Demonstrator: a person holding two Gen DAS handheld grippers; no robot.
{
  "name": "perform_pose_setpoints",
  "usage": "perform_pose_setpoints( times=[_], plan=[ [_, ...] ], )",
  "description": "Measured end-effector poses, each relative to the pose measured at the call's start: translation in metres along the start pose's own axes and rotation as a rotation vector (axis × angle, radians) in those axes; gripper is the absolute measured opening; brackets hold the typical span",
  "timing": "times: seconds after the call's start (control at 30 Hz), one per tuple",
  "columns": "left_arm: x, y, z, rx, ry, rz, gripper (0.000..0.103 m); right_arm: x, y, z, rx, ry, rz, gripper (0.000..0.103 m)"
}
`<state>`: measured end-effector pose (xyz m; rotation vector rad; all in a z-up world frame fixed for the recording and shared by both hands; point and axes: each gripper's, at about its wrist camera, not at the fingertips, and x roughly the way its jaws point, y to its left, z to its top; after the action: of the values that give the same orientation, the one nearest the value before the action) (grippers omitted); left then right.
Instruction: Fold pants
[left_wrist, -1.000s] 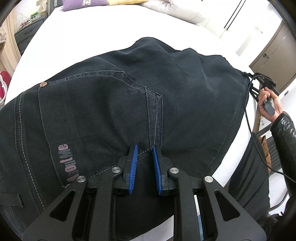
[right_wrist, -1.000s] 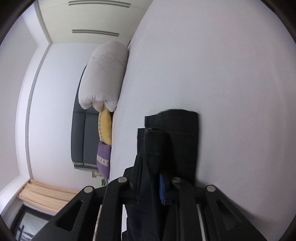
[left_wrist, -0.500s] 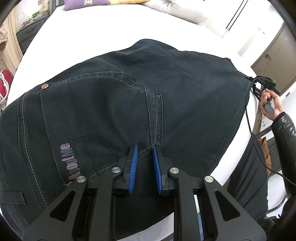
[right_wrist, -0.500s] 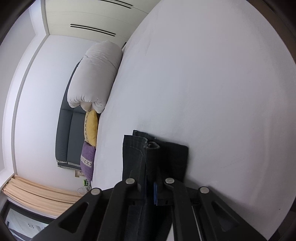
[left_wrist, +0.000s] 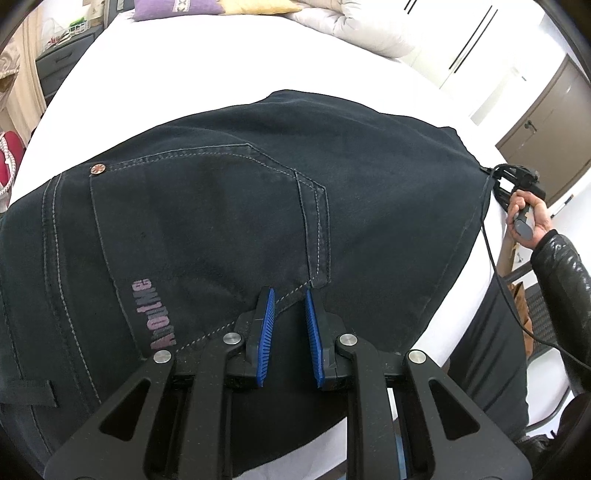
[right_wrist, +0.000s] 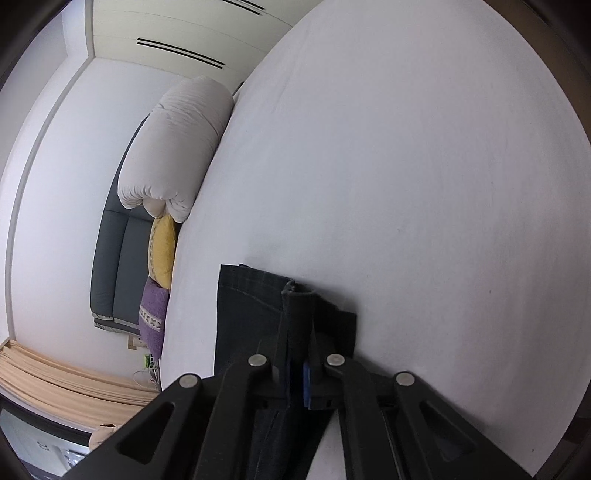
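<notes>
While the dark jeans (left_wrist: 229, 221) lie spread on the white bed (left_wrist: 207, 66), apparently folded leg over leg, the left gripper (left_wrist: 289, 317) hovers parted, and the right gripper (right_wrist: 299, 354) pinches the hems; crosswise folds remain.

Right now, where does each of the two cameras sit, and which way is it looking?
Left wrist: on the left gripper, looking along its open blue pads over the pants on the bed; the person's right hand and sleeve show at the far right.
Right wrist: on the right gripper, rolled sideways, looking across the bed at the pillows; it is shut on the pants.
Shared: pants, bed, pillows.
</notes>
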<state>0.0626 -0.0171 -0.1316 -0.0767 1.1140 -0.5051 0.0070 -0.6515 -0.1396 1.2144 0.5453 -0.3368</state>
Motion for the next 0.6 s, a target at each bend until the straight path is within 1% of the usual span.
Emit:
perform_pose_setpoints(
  times=[0.07,0.13,0.17,0.2,0.23,0.27,0.3,0.33,0.4,0.43,0.47,0.5,0.53,0.6],
  plan=[
    [-0.003,0.003,-0.004,-0.005,-0.006,-0.005,0.017,-0.002,0.001,0.0,-0.014,0.007,0.005,0.003],
    [-0.006,0.006,-0.007,-0.016,-0.011,-0.012,0.017,-0.013,0.0,0.0,-0.002,0.015,0.006,0.009],
    [-0.007,0.006,-0.009,-0.022,-0.012,-0.016,0.017,-0.02,0.002,-0.001,-0.014,-0.002,-0.011,0.024],
    [-0.009,0.009,-0.012,-0.031,-0.017,-0.023,0.017,-0.033,0.006,-0.003,-0.036,-0.038,-0.057,0.045],
    [-0.01,0.01,-0.014,-0.034,-0.02,-0.027,0.017,-0.047,0.01,-0.007,-0.058,-0.072,-0.084,0.056],
    [-0.013,0.012,-0.017,-0.039,-0.026,-0.032,0.017,-0.06,0.013,-0.013,-0.069,-0.087,-0.09,0.064],
    [-0.015,0.014,-0.02,-0.046,-0.034,-0.04,0.017,-0.074,0.015,-0.022,-0.073,-0.07,-0.06,0.064],
    [-0.017,0.017,-0.022,-0.051,-0.04,-0.046,0.017,-0.08,0.017,-0.031,-0.079,-0.033,-0.018,0.064],
    [-0.018,0.021,-0.025,-0.06,-0.051,-0.058,0.017,-0.087,0.028,-0.058,-0.115,0.083,0.08,0.064],
    [-0.019,0.021,-0.027,-0.061,-0.055,-0.061,0.017,-0.089,0.04,-0.083,-0.162,0.169,0.133,0.064],
    [-0.02,0.022,-0.027,-0.062,-0.058,-0.064,0.017,-0.089,0.05,-0.104,-0.195,0.23,0.166,0.064],
    [-0.02,0.023,-0.028,-0.062,-0.064,-0.066,0.017,-0.086,0.058,-0.12,-0.212,0.277,0.192,0.063],
    [-0.021,0.024,-0.03,-0.062,-0.071,-0.068,0.017,-0.081,0.066,-0.146,-0.223,0.348,0.232,0.062],
    [-0.023,0.027,-0.032,-0.062,-0.086,-0.071,0.017,-0.065,0.078,-0.188,-0.221,0.462,0.273,0.059]
  ],
)
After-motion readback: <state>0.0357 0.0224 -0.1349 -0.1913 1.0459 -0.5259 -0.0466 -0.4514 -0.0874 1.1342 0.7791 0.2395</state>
